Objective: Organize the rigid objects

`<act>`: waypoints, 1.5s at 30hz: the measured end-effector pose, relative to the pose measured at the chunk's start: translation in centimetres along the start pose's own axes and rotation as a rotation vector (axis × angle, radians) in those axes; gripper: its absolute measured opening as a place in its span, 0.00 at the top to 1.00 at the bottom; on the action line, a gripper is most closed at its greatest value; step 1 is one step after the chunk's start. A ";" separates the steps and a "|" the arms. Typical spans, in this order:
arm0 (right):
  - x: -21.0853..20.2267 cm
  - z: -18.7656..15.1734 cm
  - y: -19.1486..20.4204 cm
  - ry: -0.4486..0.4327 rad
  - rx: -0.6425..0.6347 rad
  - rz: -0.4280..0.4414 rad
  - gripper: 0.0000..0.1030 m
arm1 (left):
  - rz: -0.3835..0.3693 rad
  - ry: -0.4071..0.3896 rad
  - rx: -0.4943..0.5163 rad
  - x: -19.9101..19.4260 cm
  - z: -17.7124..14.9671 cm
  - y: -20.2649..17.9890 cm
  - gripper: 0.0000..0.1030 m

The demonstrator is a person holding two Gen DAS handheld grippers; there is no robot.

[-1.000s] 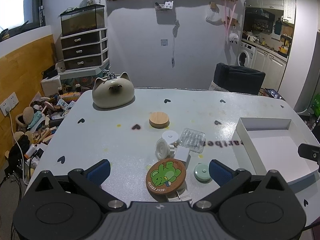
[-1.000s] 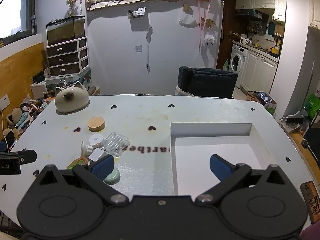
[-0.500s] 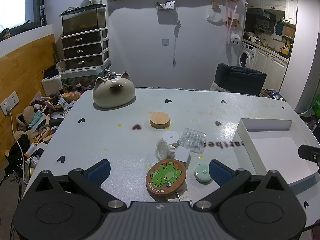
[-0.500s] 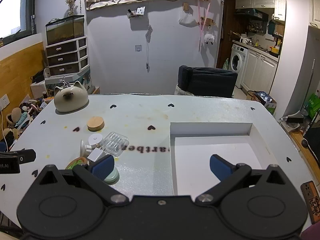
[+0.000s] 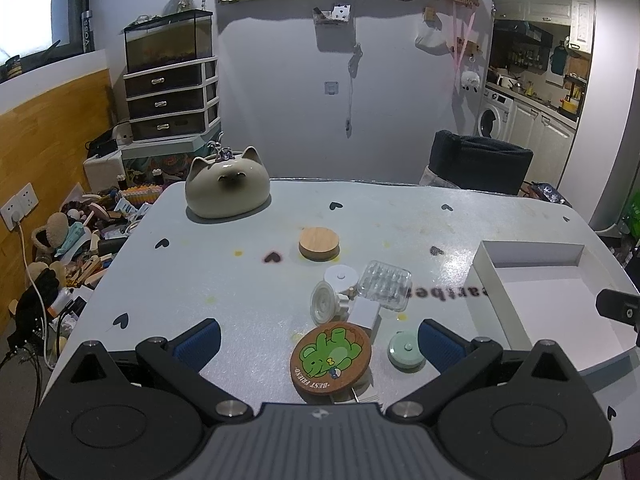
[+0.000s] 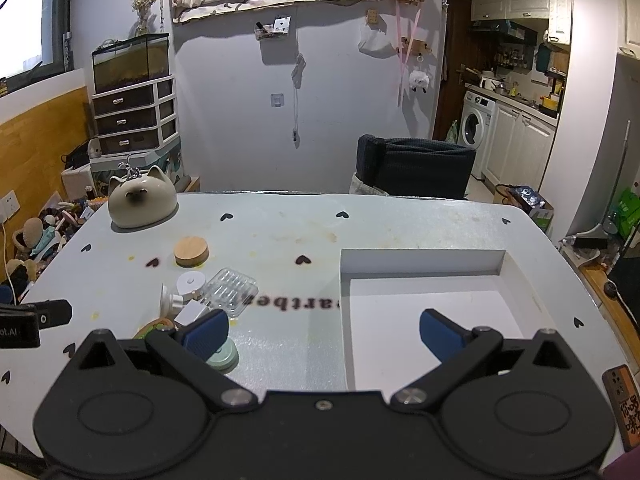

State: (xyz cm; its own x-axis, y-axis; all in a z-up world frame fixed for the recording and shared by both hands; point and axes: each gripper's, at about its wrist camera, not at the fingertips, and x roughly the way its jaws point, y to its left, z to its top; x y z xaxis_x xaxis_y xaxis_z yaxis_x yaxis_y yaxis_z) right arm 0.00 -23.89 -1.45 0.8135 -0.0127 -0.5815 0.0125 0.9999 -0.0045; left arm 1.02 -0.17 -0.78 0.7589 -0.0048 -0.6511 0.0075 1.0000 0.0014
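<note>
Left wrist view
- Left gripper [image 5: 318, 338]: released, blue pads wide apart, nothing between them, held over the near edge of the table [image 5: 224, 280].
- Frog coaster [image 5: 331, 356]: round, cork-rimmed, green cartoon frog on top, lying between the spread fingers, nearest the camera; edge overlapping a small white block [image 5: 366, 314].
- Mint disc [image 5: 406, 349]: flat on the table just right of the coaster, close to the right-hand pad.
- Clear plastic case [image 5: 385, 285]: ribbed, behind the white block, touching the cluster.
- White round pieces [image 5: 334, 290]: one flat, one tipped on its side, just left of the clear case.
- Wooden lid [image 5: 319, 243]: alone, farther back toward the middle of the table.
- Cat-shaped jar [image 5: 227, 189]: beige, upright at the far left corner, well apart from the cluster.
- White box [image 5: 486, 280]: open, shallow, on the right side of the table.

Right wrist view
- Right gripper [image 6: 322, 330]: released, pads wide apart, gripping nothing, hovering partly over the near left corner of the white box [image 6: 346, 320].
- Cluster: clear plastic case [image 6: 232, 291], white pieces and mint disc [image 6: 224, 356] to the left of the box, partly hidden behind the left-hand pad.
- Wooden lid [image 6: 191, 251]: behind the cluster.
- Cat-shaped jar [image 6: 142, 202]: far left of the table.
- Box interior: white floor visible.
</note>
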 end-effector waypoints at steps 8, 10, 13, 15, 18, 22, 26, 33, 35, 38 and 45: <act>0.0 0.0 0.0 -0.002 0.000 0.000 0.00 | 0.000 -0.001 -0.001 0.0 0.0 0.0 0.00; 0.0 0.1 -0.1 -0.002 0.000 0.000 0.00 | -0.001 -0.001 -0.001 -0.1 0.1 0.0 0.00; 0.0 0.1 -0.1 -0.003 0.001 0.000 0.00 | -0.001 -0.002 -0.002 -0.1 0.3 0.0 0.00; 0.0 0.0 -0.1 -0.003 0.001 0.001 0.00 | -0.001 -0.002 -0.002 -0.1 0.3 0.0 0.00; 0.0 0.0 -0.1 -0.003 0.000 0.001 0.00 | -0.001 -0.002 -0.003 -0.1 0.3 0.0 0.00; 0.1 0.0 -0.1 -0.003 0.000 0.001 0.00 | 0.000 -0.003 -0.005 0.0 0.4 -0.1 0.00; 0.0 0.1 -0.1 -0.006 -0.003 0.006 0.00 | 0.000 -0.002 -0.006 0.0 0.4 -0.1 0.00; 0.3 0.6 -0.4 -0.007 -0.005 0.011 0.00 | 0.000 0.001 -0.030 0.2 0.8 -0.3 0.00; 0.4 0.4 -0.8 -0.013 0.003 0.006 0.00 | -0.002 -0.001 -0.045 0.4 0.8 -0.4 0.00; 0.8 0.9 -1.9 -0.023 0.020 -0.005 0.00 | 0.006 -0.015 -0.075 0.7 0.9 -0.7 0.00; 2.1 1.9 -5.8 -0.058 0.052 -0.039 0.00 | 0.028 -0.049 -0.134 2.2 1.7 -1.9 0.00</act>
State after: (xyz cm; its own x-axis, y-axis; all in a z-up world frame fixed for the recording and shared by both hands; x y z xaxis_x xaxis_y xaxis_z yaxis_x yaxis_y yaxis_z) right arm 2.78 -29.77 -1.08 0.8439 -0.0534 -0.5338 0.0739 0.9971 0.0170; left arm 3.77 -2.11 -0.97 0.7884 0.0260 -0.6146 -0.0983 0.9916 -0.0842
